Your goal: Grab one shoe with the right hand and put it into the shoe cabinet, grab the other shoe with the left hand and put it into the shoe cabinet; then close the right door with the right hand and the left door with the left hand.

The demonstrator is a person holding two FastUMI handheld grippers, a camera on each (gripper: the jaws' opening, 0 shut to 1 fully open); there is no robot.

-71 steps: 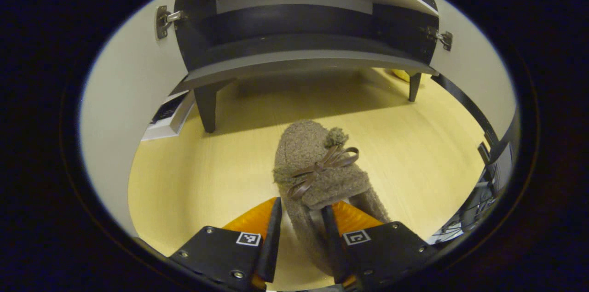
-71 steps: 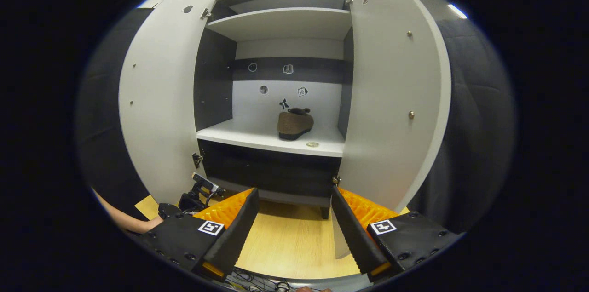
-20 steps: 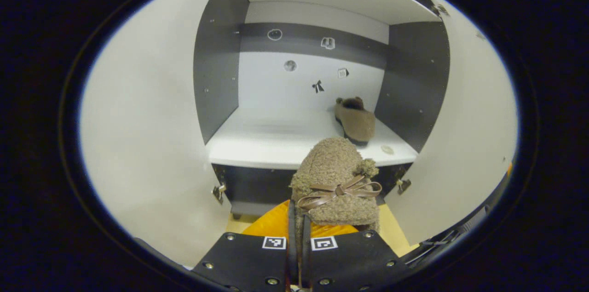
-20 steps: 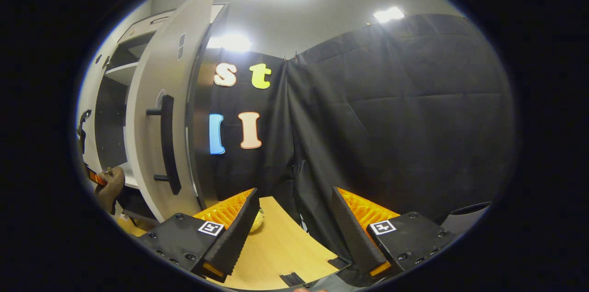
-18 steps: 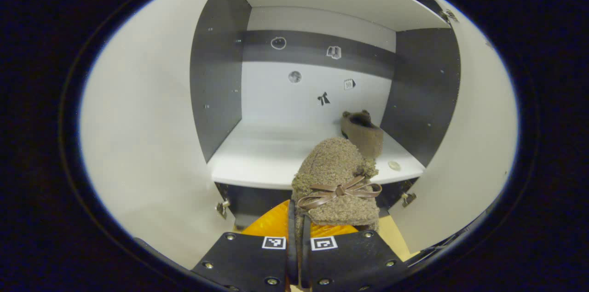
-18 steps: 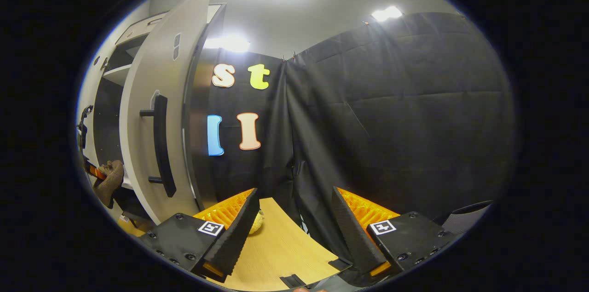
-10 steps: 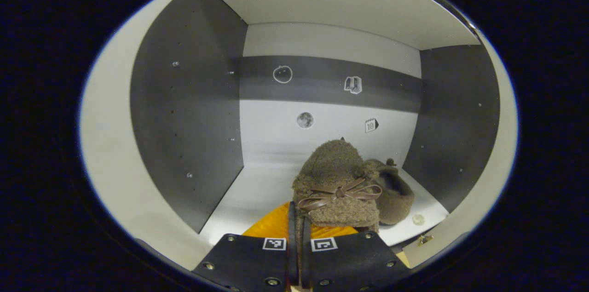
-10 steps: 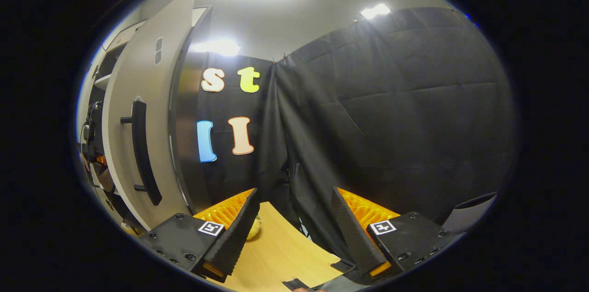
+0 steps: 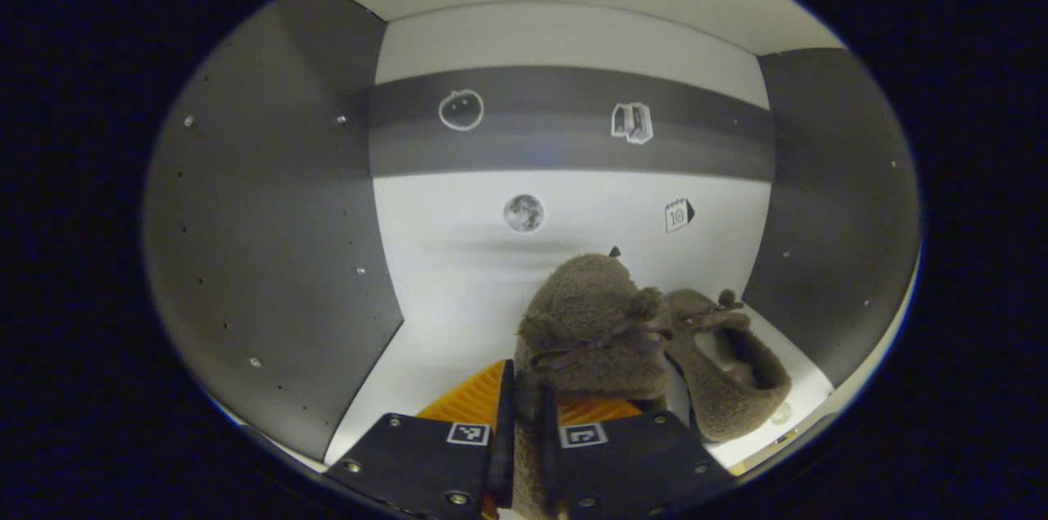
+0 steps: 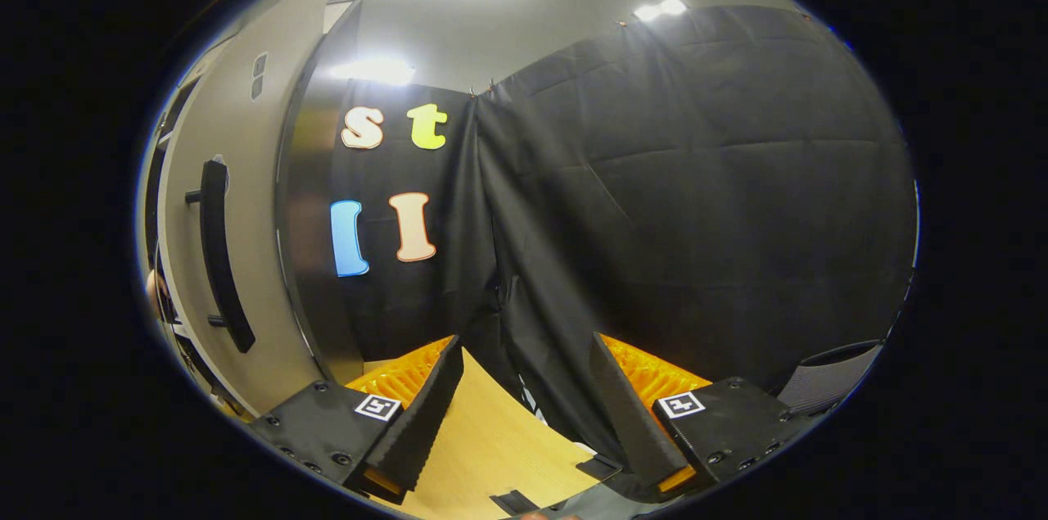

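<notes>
Step 2: the fuzzy brown bow-trimmed slipper is being held clenched in the left gripper jaws, above the white cabinet shelf; lowering and releasing are judged next. The right gripper jaws are standing released, holding nothing.

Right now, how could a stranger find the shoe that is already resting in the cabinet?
Look at the white shelf inside the cabinet. The resting shoe lies at its right end, near the dark side wall. Unlike the held shoe beside it, no jaws grip it.
</notes>
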